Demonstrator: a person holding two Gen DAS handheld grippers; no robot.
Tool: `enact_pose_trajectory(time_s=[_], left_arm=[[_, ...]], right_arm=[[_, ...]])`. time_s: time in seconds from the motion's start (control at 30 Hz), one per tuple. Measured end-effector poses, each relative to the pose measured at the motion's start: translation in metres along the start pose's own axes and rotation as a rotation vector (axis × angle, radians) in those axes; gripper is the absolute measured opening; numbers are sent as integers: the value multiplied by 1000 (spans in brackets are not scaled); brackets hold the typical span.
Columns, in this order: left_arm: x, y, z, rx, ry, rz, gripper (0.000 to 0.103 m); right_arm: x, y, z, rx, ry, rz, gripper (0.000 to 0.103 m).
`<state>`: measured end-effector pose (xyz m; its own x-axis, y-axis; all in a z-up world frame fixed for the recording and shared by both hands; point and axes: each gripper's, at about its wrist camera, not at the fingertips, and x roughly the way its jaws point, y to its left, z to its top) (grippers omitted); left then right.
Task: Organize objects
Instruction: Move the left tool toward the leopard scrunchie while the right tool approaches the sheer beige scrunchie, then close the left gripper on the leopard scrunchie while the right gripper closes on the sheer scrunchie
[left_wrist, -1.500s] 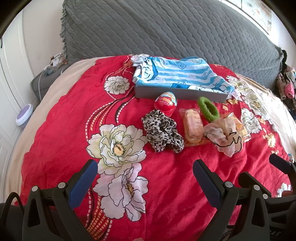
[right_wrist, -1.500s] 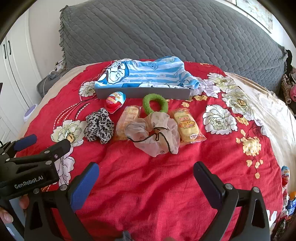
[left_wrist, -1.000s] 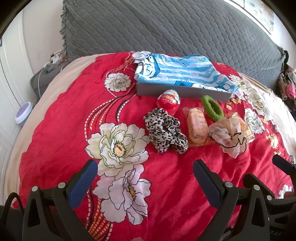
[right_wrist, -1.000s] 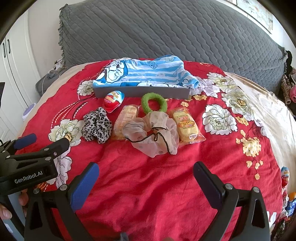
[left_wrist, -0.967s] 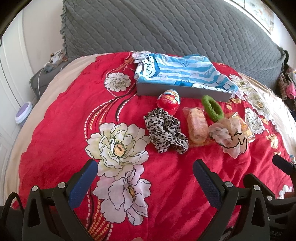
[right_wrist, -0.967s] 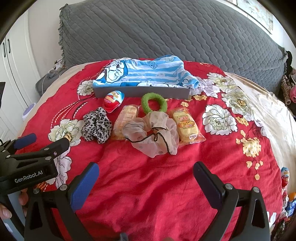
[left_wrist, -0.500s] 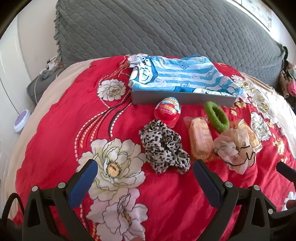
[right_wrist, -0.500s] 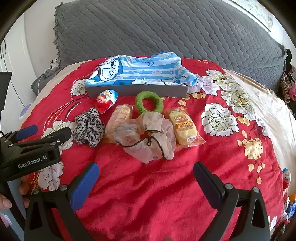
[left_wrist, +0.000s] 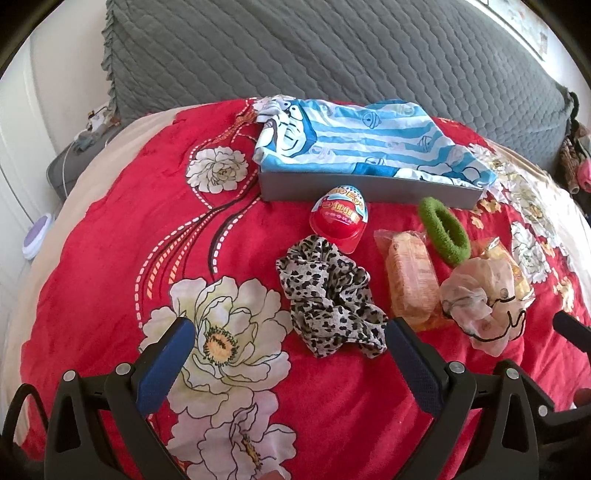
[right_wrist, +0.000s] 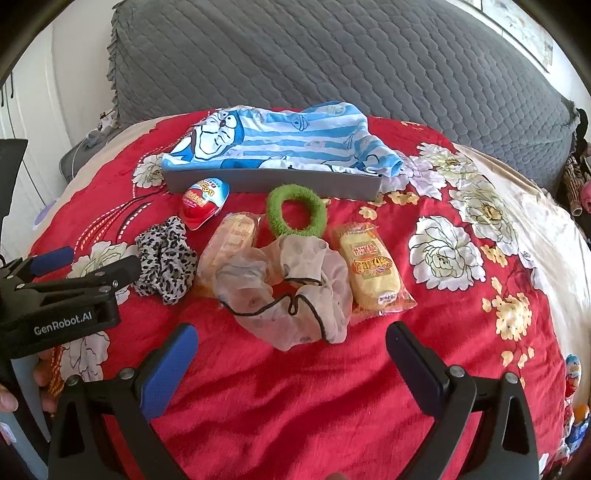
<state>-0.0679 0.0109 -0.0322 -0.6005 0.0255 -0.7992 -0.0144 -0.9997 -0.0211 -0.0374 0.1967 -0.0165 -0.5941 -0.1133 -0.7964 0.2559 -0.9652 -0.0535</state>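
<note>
Scrunchies, leopard (left_wrist: 330, 295) and sheer beige (right_wrist: 291, 291), lie mid-bed before the grey box (left_wrist: 369, 188); soft and light, we'd pinch a bunched fold. Our left claw (left_wrist: 284, 354) and right claw (right_wrist: 291, 354) gape empty.

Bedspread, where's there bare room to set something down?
Open red bedspread lies between the sheer scrunchie and the right gripper, and right of the yellow snack pack. Crowded from the leopard scrunchie to the grey box.
</note>
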Motion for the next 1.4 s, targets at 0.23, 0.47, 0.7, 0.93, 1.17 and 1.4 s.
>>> enact_pose_trajectory(time_s=[0.23,0.47,0.7,0.93,1.17,1.4], left_arm=[[3,-1,3,15,-6,5,102],[12,3,3,5,11,16,102],[24,4,5,-6,25,25,102],[40,5,6,-20,51,27,102],[54,6,7,-31,69,25,102],[66,8,7,-44,83,18,102]], right_arm=[[6,2,9,-21,-15,-5,102],[12,6,13,-52,-19,0,102],[25,7,13,-72,6,-5,102],[40,8,13,-88,26,-15,102],[52,7,14,-89,37,-21,102],[62,10,16,-98,46,-13,98]])
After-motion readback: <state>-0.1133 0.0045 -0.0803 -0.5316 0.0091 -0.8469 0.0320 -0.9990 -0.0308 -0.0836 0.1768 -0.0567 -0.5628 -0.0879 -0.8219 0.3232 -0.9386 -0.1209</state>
